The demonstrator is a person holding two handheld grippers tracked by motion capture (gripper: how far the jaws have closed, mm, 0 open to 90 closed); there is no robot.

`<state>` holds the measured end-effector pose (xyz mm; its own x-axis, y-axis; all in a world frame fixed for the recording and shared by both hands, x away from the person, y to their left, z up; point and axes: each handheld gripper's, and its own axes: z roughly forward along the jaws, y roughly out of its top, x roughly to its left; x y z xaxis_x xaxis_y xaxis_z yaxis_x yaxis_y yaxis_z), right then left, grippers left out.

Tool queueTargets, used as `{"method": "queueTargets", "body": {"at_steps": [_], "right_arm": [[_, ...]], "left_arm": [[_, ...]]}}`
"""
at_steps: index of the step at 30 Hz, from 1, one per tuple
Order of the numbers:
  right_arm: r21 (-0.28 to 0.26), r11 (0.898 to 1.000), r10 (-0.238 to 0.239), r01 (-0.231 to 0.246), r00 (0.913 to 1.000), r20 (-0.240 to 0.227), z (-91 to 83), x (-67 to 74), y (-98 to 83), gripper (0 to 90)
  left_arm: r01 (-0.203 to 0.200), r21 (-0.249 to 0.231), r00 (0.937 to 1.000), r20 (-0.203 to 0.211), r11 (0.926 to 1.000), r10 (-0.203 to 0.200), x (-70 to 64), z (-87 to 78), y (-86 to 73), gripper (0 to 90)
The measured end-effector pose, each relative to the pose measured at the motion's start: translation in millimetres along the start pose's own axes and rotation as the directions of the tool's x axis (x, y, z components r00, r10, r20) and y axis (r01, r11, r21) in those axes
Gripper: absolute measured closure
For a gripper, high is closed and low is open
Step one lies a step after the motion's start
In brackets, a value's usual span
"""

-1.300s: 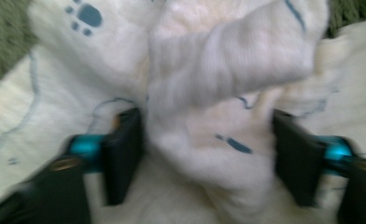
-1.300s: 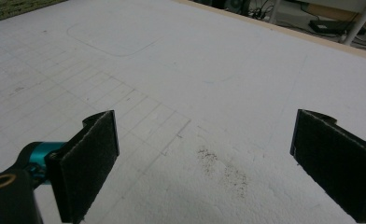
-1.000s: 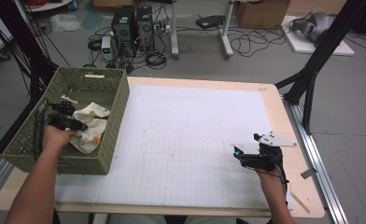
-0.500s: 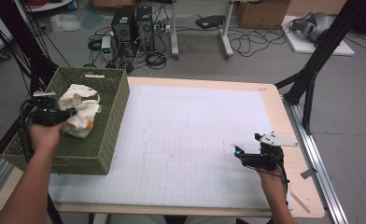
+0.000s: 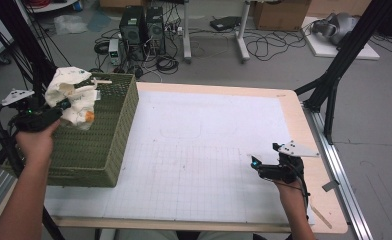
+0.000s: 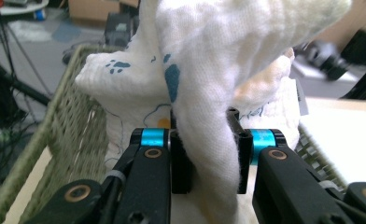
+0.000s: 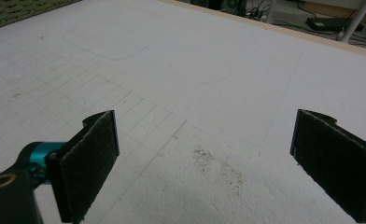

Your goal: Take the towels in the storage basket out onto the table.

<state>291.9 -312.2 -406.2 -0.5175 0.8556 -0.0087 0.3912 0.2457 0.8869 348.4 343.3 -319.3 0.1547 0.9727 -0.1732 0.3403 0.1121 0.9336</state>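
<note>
Over on my left, I am gripping a white cloth [image 5: 71, 95] with my left gripper [image 5: 64, 104], its jaws pinching a thick fold of the fabric between them. The cloth is hanging above the near-left part of the green basket [image 5: 109, 145], bunched into a lump whose long axis is running roughly upright, with its bulk rising above the jaws and a loose end drooping down toward the basket. In the left gripper view the fabric [image 6: 209, 93] is showing blue printed patches and a bit of orange. The basket is sitting on the left edge of the white table [image 5: 204, 150]. Farther right, my right gripper [image 5: 256, 165] is resting near the table's front right corner, jaws standing wide apart with nothing between them, pointing left across the gridded surface [image 7: 195, 93].
</note>
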Motion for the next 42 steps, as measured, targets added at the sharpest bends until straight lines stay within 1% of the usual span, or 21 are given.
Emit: {"method": "queueTargets", "body": {"at_steps": [1, 4, 7, 10, 11, 15, 16, 17, 19, 24, 27, 29, 30, 31, 32, 34, 36, 39, 40, 41, 42], "right_arm": [[0.000, 1.000, 0.000, 0.000, 1.0000, 0.000, 0.0, 0.0, 0.0, 7.1], [0.002, 1.000, 0.004, -0.004, 1.0000, -0.008, -0.3, -0.2, 0.2, 7.1], [-0.001, 1.000, 0.007, -0.007, 0.9999, -0.010, -0.3, 0.2, 0.3, 7.1], [0.000, 1.000, 0.008, -0.008, 0.9999, -0.010, -0.1, 0.2, 0.3, 7.1], [0.003, 1.000, 0.008, -0.008, 0.9999, -0.011, -0.2, 0.2, 0.2, 7.1], [0.004, 1.000, 0.003, -0.003, 0.9999, -0.013, 0.1, 0.4, 0.3, 7.1], [0.004, 1.000, 0.003, -0.003, 0.9999, -0.013, 0.0, 0.4, 0.3, 7.1], [0.004, 1.000, 0.003, -0.003, 0.9999, -0.013, 0.0, 0.4, 0.3, 7.1], [0.002, 1.000, 0.006, -0.006, 0.9999, -0.015, -0.2, 0.3, 0.2, 7.1], [-0.001, 1.000, 0.008, -0.008, 0.9998, -0.016, -0.2, 0.0, 0.3, 7.1], [-0.003, 1.000, 0.004, -0.005, 0.9998, -0.018, -0.4, 0.6, 0.8, 7.1], [-0.002, 1.000, 0.008, -0.008, 0.9998, -0.019, -0.4, 1.2, 1.0, 7.1], [-0.002, 1.000, 0.007, -0.007, 0.9998, -0.019, -0.3, 1.2, 0.9, 7.1], [-0.002, 1.000, 0.008, -0.008, 0.9998, -0.018, -0.1, 1.3, 0.9, 7.1], [-0.002, 1.000, 0.009, -0.009, 0.9998, -0.019, -0.2, 1.4, 0.9, 7.1], [-0.002, 1.000, 0.008, -0.008, 0.9998, -0.019, -0.6, 1.3, 0.9, 7.1], [-0.001, 1.000, 0.008, -0.008, 0.9998, -0.020, -0.6, 1.1, 0.8, 7.1], [0.000, 1.000, 0.009, -0.009, 0.9997, -0.021, -0.2, 1.2, 0.9, 7.1], [0.000, 1.000, 0.007, -0.007, 0.9998, -0.021, 0.0, 1.1, 0.8, 7.1], [-0.001, 1.000, 0.005, -0.005, 0.9998, -0.021, 0.2, 1.0, 0.8, 7.1], [0.002, 1.000, 0.005, -0.005, 0.9997, -0.023, 0.2, 1.1, 0.8, 7.1]], "left_arm": [[-0.001, -0.021, 1.0000, 0.006, 0.9998, 0.001, -2.0, -2.8, 3.0, 75.8], [0.000, -0.059, 0.9997, 0.024, 0.9983, 0.002, -6.7, -9.0, 10.5, 75.8], [-0.020, -0.080, 0.9984, 0.051, 0.9966, 0.024, -15.1, -14.4, 19.4, 75.8], [-0.049, -0.096, 0.9951, 0.081, 0.9942, 0.057, -27.3, -18.2, 27.3, 75.8], [-0.057, -0.097, 0.9926, 0.102, 0.9937, 0.066, -32.9, -18.8, 30.1, 75.8], [-0.084, -0.106, 0.9827, 0.156, 0.9909, 0.100, -52.9, -18.7, 35.4, 75.8], [-0.101, -0.109, 0.9752, 0.186, 0.9889, 0.120, -63.4, -18.2, 37.2, 75.8], [-0.101, -0.109, 0.9752, 0.186, 0.9889, 0.120, -63.4, -18.2, 37.2, 75.8], [-0.112, -0.114, 0.9676, 0.214, 0.9872, 0.134, -73.7, -17.7, 38.5, 75.7], [-0.134, -0.134, 0.9440, 0.284, 0.9819, 0.167, -98.8, -17.8, 42.1, 75.7], [-0.142, -0.135, 0.9232, 0.339, 0.9806, 0.181, -116.0, -16.6, 42.4, 75.7], [-0.151, -0.134, 0.9114, 0.365, 0.9794, 0.190, -125.8, -14.3, 40.3, 75.6], [-0.157, -0.130, 0.9040, 0.380, 0.9789, 0.196, -132.6, -12.1, 38.1, 75.6], [-0.163, -0.127, 0.8988, 0.390, 0.9785, 0.200, -136.6, -10.4, 36.6, 75.6], [-0.171, -0.120, 0.8921, 0.402, 0.9779, 0.205, -141.8, -8.0, 34.6, 75.6], [-0.186, -0.104, 0.8772, 0.430, 0.9770, 0.213, -153.4, -2.3, 29.3, 75.6], [-0.197, -0.094, 0.8663, 0.449, 0.9758, 0.218, -162.0, 1.9, 24.9, 75.6], [-0.221, -0.073, 0.8429, 0.487, 0.9725, 0.228, -177.3, 10.0, 15.6, 75.5], [-0.225, -0.067, 0.8384, 0.495, 0.9720, 0.228, -180.6, 12.0, 13.2, 75.5], [-0.229, -0.056, 0.8320, 0.507, 0.9718, 0.225, -186.0, 15.6, 8.8, 75.4], [-0.234, -0.049, 0.8284, 0.513, 0.9710, 0.226, -189.2, 17.8, 6.1, 75.3]]}}
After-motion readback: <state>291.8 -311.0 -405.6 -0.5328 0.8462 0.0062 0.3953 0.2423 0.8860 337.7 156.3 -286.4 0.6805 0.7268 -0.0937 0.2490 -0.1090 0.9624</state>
